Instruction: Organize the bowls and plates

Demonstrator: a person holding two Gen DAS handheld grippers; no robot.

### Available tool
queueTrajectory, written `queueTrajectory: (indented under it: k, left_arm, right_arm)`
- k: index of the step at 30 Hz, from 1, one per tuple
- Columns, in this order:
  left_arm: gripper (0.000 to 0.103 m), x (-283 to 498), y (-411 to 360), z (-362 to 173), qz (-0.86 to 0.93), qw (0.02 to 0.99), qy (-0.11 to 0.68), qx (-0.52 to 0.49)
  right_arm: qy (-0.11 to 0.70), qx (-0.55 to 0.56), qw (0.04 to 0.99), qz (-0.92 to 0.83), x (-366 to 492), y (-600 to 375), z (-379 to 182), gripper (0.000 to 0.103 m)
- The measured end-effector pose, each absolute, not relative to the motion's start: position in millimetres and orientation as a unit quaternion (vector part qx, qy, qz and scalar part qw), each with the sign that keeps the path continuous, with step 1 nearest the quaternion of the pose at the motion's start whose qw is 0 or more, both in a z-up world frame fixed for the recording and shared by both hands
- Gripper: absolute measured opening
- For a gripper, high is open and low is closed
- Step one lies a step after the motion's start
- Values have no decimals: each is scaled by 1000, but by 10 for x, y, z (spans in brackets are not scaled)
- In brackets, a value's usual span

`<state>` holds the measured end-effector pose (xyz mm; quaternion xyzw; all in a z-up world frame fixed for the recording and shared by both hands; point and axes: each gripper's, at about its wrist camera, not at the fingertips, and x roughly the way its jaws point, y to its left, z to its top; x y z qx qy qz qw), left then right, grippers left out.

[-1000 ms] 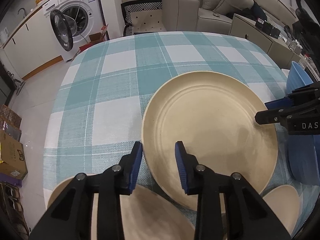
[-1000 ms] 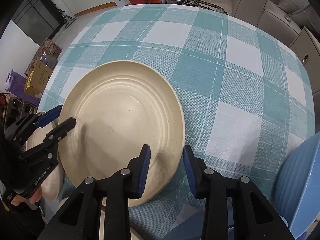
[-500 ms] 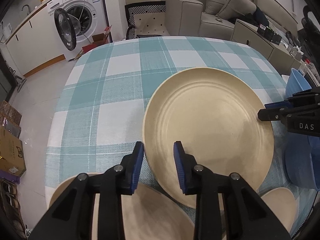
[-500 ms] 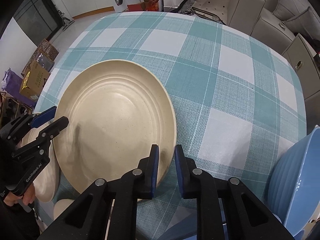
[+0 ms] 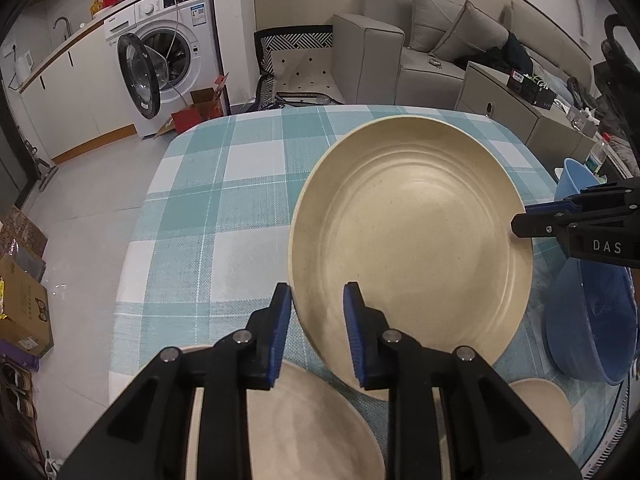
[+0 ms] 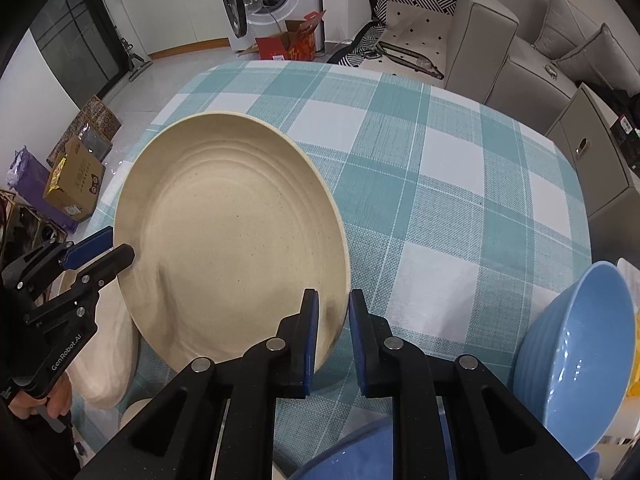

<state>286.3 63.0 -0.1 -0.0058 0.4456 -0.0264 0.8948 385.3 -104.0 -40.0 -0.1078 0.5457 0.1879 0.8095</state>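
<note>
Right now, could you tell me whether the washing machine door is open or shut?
Open. The washing machine door stands swung out to the left, leaving the drum opening uncovered.

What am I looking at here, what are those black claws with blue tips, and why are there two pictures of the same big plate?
They are two hand-held grippers, each with its own camera looking along its fingers, so you get one picture per hand. The left gripper and the right gripper each pinch opposite edges of the large cream plate, raised over the checked tablecloth. More cream plates lie below, with a blue bowl at the right.
</note>
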Motion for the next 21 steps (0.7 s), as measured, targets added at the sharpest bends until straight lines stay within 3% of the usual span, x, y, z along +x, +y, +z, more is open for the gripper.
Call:
queueTrajectory:
  k: [21]
  left_arm:
    - [25, 2241, 641, 462, -11, 923, 385, -3]
  right_arm:
    - [487, -122, 838, 214, 3128, -1081, 175, 16]
